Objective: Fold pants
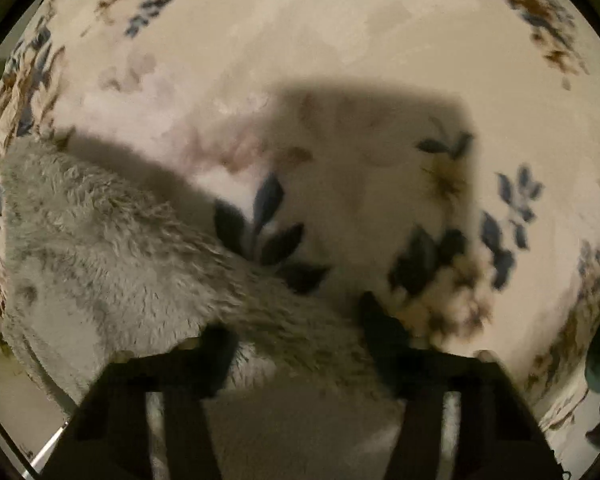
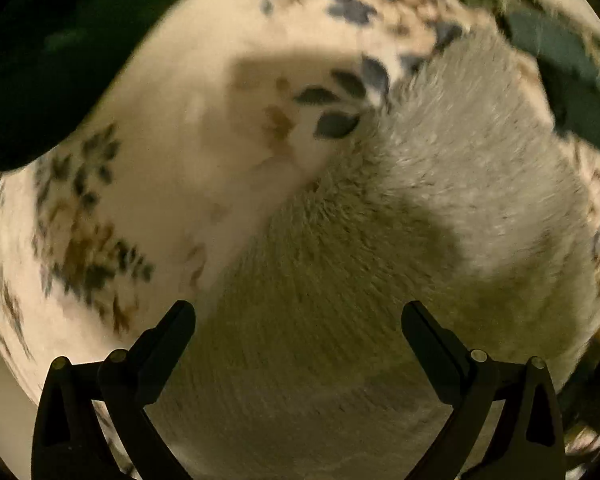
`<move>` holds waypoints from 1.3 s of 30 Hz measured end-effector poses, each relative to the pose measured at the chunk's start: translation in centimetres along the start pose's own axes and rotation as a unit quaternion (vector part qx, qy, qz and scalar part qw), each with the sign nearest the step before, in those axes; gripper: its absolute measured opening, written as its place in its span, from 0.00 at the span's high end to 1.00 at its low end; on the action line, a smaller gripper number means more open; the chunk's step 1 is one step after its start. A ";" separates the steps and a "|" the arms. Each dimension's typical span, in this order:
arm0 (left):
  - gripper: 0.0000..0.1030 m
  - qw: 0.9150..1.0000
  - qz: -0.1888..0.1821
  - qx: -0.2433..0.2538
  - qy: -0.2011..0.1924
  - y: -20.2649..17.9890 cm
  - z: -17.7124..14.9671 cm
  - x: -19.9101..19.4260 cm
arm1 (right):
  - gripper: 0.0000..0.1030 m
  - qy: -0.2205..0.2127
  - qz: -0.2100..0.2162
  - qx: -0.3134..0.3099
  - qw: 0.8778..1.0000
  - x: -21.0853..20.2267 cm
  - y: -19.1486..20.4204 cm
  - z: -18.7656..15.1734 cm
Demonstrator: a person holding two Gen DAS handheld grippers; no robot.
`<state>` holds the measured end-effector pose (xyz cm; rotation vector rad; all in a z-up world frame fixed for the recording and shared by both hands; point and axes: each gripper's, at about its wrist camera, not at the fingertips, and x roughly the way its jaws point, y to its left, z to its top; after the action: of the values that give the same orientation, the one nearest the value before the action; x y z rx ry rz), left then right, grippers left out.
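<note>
While we are looking down along both tools, the fuzzy grey pants (image 1: 112,256) are lying on a cream blanket (image 1: 340,48) printed with blue and brown flowers. Through the left wrist camera we are seeing the fleece spreading across the lower left, running under the left gripper (image 1: 296,320), whose two dark fingers are standing spread apart with nothing pinched between them; its left finger (image 1: 216,344) is overlapping the fabric's edge, while the right one is sitting over the floral print. A blocky shadow is falling across the middle of the blanket above it.

Through the right wrist camera we are seeing the pants (image 2: 440,208) filling the centre and right, with the blanket (image 2: 172,168) showing to the left. Our right gripper (image 2: 298,316) is also standing wide open, both fingers hovering over the fleece and holding nothing; whether the tips are touching the cloth we cannot tell, since the view is blurred. A dark green cloth (image 2: 40,60) is lying at the upper left corner, and another dark green strip (image 2: 572,68) is crossing the upper right, just beside the far end of the pants.
</note>
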<state>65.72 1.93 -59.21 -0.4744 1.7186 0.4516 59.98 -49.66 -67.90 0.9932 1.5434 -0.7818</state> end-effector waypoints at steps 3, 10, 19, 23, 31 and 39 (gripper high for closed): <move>0.84 1.000 0.005 -0.007 -0.016 0.5 -0.1 -0.7 | 0.02 0.000 -0.001 0.022 1.000 1.7 0.2 0.9; 0.94 0.996 -0.036 0.018 -0.076 2.6 -4.2 -6.5 | 0.91 -0.032 -0.019 -0.012 0.999 2.0 1.0 0.4; 0.95 0.978 -0.113 0.042 -0.169 10.3 -15.2 -15.9 | 0.94 -0.106 0.085 -0.074 0.988 -9.5 -2.8 -6.0; 0.95 0.971 -0.146 0.034 -0.187 15.0 -21.5 -17.2 | 0.94 -0.124 0.118 -0.089 0.981 -15.1 -8.7 -8.9; 0.95 0.984 -0.106 0.000 -0.146 23.2 -32.0 -9.4 | 0.94 -0.113 0.069 -0.142 0.981 -15.0 -22.0 -15.5; 0.93 0.993 -0.047 -0.001 -0.104 25.6 -35.0 1.1 | 0.94 -0.071 -0.001 -0.154 0.985 -7.0 -30.4 -17.9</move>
<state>22.88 4.49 -52.55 -0.4910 1.4878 0.4204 25.35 -48.36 -58.36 0.6933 1.4864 -0.5790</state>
